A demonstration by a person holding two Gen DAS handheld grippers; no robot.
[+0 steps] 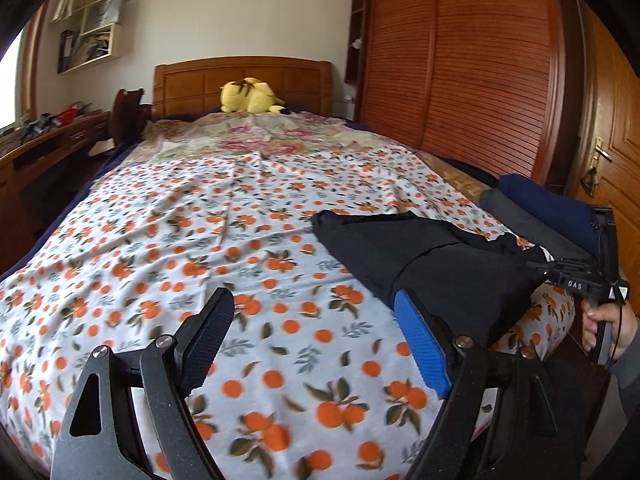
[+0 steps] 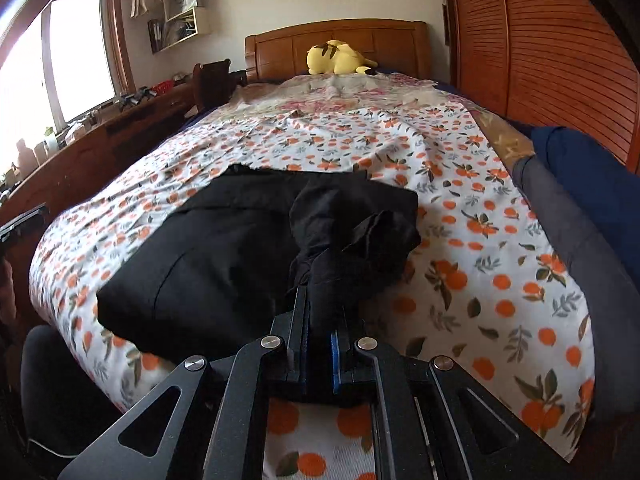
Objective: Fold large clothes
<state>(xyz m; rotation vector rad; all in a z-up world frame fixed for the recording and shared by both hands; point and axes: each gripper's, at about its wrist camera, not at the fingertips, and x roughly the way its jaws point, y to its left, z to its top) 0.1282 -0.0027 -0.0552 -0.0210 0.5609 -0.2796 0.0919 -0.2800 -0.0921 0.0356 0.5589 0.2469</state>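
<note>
A black garment [image 2: 224, 264] lies partly folded on the orange-print bed sheet [image 2: 480, 264] near the bed's foot. My right gripper [image 2: 318, 320] is shut on a bunched end of it, and this also shows in the left wrist view [image 1: 536, 266]. In the left wrist view the garment [image 1: 420, 256] stretches from the sheet [image 1: 200, 240] toward the right gripper. My left gripper [image 1: 316, 332] is open and empty above the sheet, its blue right pad [image 1: 420, 340] next to the garment's near edge.
A yellow plush toy [image 1: 250, 96] lies by the wooden headboard [image 1: 240, 80]. Folded dark blue and grey clothes [image 2: 580, 208] are stacked at the bed's right edge. A wooden wardrobe [image 1: 460, 60] stands on the right, a desk [image 2: 100, 132] with clutter on the left.
</note>
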